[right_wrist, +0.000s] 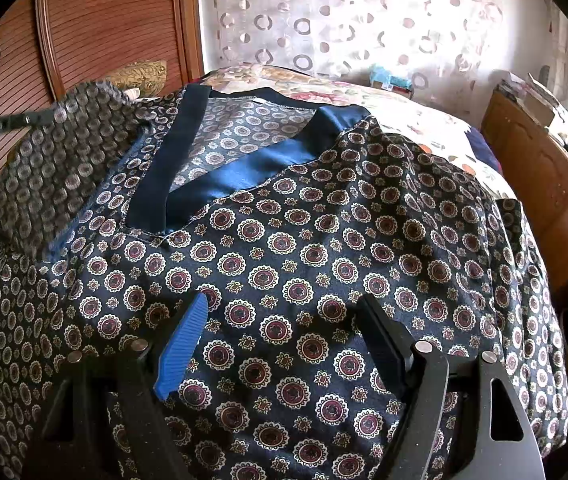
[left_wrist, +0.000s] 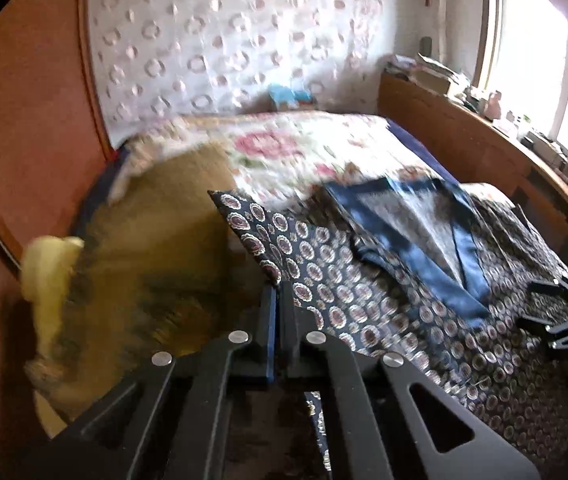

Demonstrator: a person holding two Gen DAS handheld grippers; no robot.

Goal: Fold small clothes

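I'm mid-fold: my left gripper point(left_wrist: 277, 300) is pinched on the patterned shirt point(right_wrist: 292, 272) edge, my right gripper point(right_wrist: 284, 320) hovers wide, so next I lay the flap across.

floral bedspread point(left_wrist: 284, 148) on the bed, circle-patterned curtain point(right_wrist: 344, 20) behind, wooden headboard point(left_wrist: 464, 140).

My left gripper point(left_wrist: 278, 312) has its fingers pressed together, pinching cloth; my right gripper point(right_wrist: 284, 340) holds its fingers spread wide apart.
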